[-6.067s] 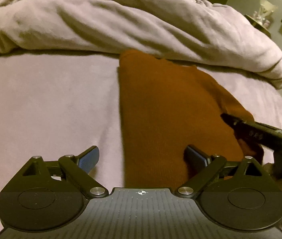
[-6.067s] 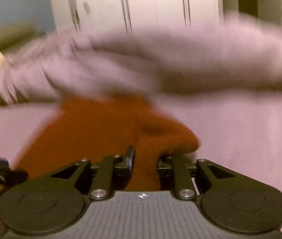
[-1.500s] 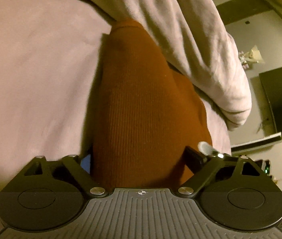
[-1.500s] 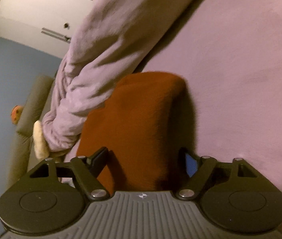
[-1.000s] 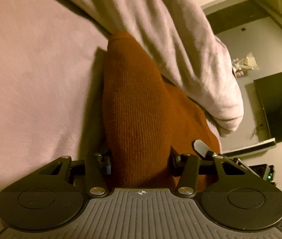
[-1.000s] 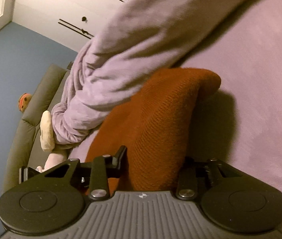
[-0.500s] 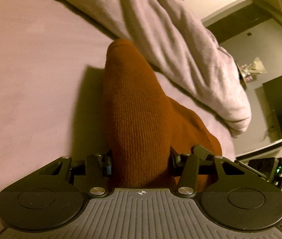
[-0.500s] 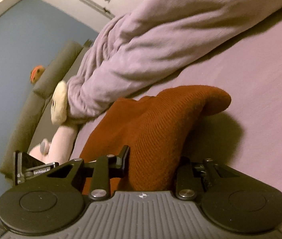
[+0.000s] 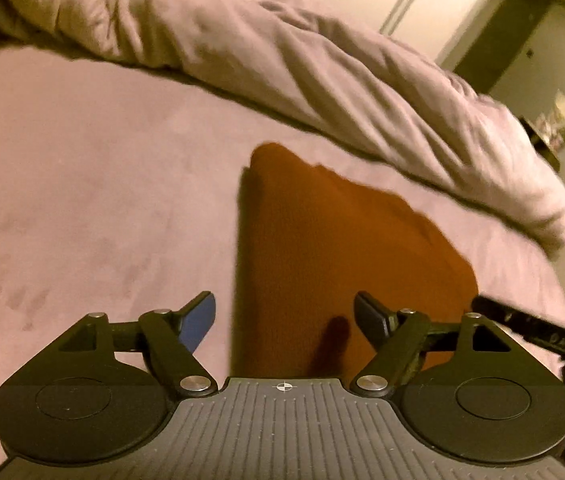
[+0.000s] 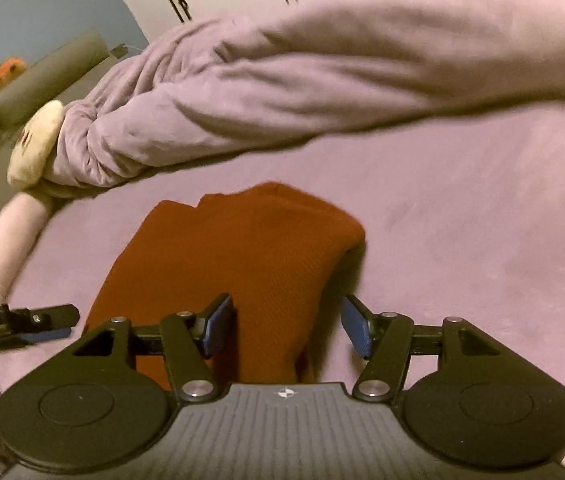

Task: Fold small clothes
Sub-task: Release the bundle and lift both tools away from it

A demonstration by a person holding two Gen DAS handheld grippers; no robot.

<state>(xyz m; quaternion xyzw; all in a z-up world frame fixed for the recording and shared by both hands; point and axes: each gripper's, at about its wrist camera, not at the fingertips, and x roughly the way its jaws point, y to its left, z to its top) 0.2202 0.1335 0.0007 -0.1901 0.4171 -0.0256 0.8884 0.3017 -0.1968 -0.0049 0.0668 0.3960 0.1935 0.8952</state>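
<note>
Both jaws standing apart, gripping nothing. Left gripper [image 9: 286,320] is hovering over the rust knit garment [image 9: 334,240], which is lying folded on the bed sheet [image 9: 82,184] at 12 o'clock; right gripper [image 10: 286,328] is straddling its right edge. Before regripping, I'd be pressing the fold flat, corners aligned.

Garment: rust-brown knit [image 9: 334,248] lying folded on the mauve bedsheet [image 9: 94,184]; left gripper [image 9: 286,316]: jaws spread; duvet [image 9: 282,52]: bunched behind.

Both wrist views look low and close across the same rust-brown garment [image 9: 322,248].
</note>
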